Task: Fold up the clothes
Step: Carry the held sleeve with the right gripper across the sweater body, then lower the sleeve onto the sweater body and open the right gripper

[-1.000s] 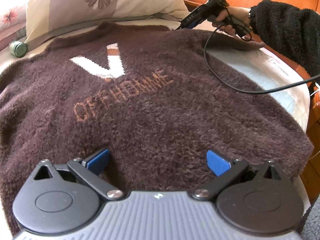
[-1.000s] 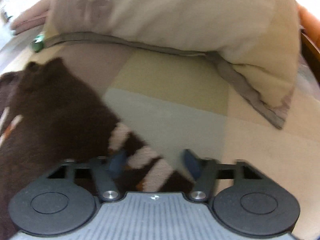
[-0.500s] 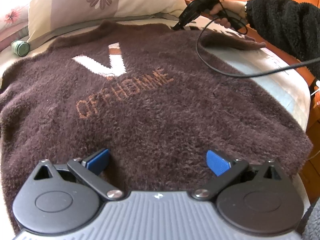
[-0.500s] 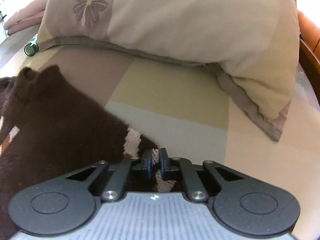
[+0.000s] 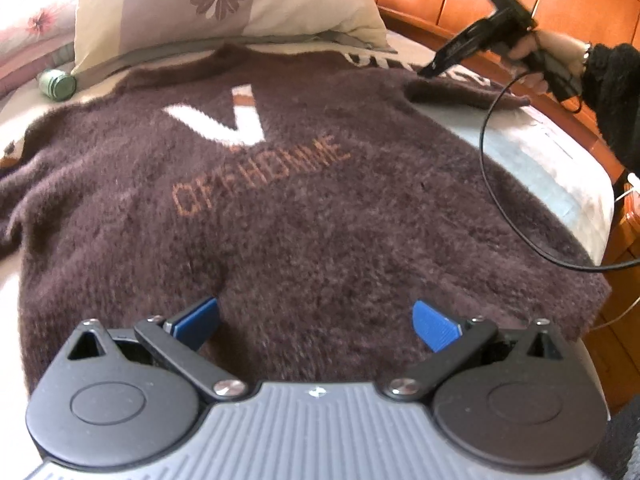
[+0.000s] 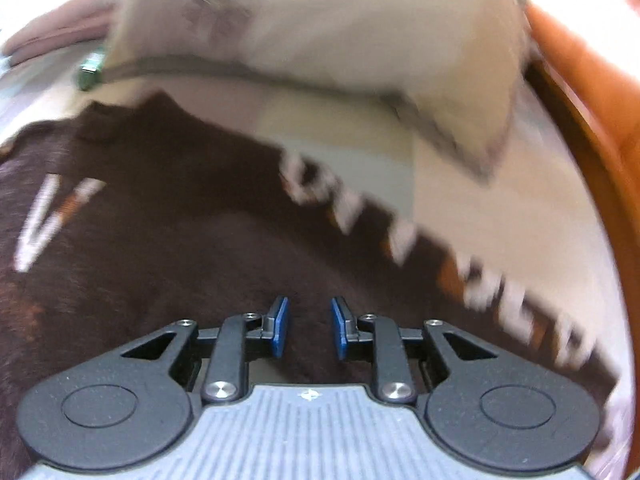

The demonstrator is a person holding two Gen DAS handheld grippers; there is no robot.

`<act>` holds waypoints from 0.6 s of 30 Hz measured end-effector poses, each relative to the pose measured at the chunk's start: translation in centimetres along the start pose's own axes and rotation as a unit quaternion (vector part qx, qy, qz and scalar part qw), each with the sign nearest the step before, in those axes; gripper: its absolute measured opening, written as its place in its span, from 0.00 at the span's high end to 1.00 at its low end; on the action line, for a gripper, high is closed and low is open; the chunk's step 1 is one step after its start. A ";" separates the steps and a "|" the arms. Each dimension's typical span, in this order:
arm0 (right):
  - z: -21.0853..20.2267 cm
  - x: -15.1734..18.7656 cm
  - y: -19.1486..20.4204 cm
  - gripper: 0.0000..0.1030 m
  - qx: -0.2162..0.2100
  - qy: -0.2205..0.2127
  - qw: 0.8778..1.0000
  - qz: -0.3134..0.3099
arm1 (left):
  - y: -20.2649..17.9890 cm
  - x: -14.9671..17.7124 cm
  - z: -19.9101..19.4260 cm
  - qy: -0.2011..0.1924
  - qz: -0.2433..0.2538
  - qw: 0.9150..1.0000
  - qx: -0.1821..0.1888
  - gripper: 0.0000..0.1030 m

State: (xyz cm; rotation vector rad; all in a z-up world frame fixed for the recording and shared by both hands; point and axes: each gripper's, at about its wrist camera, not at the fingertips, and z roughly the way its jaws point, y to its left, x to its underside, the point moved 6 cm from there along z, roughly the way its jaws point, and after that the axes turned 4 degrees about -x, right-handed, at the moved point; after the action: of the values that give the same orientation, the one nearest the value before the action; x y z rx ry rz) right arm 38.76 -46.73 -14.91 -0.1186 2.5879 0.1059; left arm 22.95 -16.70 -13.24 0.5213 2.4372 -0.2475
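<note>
Bed [image 5: 560,168] carries brown sweater [image 5: 320,208] spread flat below the pillow [image 5: 224,4]. Left gripper [image 5: 316,320] over its hem, jaws wide, empty. Right gripper [image 6: 308,330] above its striped sleeve [image 6: 400,240], jaws just parting, nothing between.

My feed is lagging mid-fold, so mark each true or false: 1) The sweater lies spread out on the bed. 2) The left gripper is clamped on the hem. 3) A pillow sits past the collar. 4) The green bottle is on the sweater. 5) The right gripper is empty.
1) True: the sweater lies flat on the bed.
2) False: the left gripper is wide open over it.
3) True: the pillow lies beyond the collar.
4) False: the bottle lies beside the pillow.
5) True: the right gripper holds nothing, its fingers having just been opening.
</note>
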 end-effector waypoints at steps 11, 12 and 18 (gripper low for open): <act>0.3 3.4 -1.7 0.57 -0.008 -0.009 0.998 0.057 | -1.3 0.5 -1.9 -0.004 0.013 1.000 -0.006 0.01; -0.3 4.5 -1.9 0.57 -0.009 -0.012 0.998 0.053 | -1.4 0.6 -1.9 -0.003 0.012 1.000 0.000 0.01; -4.2 3.6 -2.5 0.56 -0.059 -0.090 0.984 0.145 | -2.2 0.6 -2.1 -0.002 0.019 1.000 -0.003 0.01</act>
State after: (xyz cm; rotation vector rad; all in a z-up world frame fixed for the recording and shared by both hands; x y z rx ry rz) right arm 33.81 -49.89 -13.31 0.2164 2.4014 0.3598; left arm 20.50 -17.86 -11.84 0.5625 2.4211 -0.2256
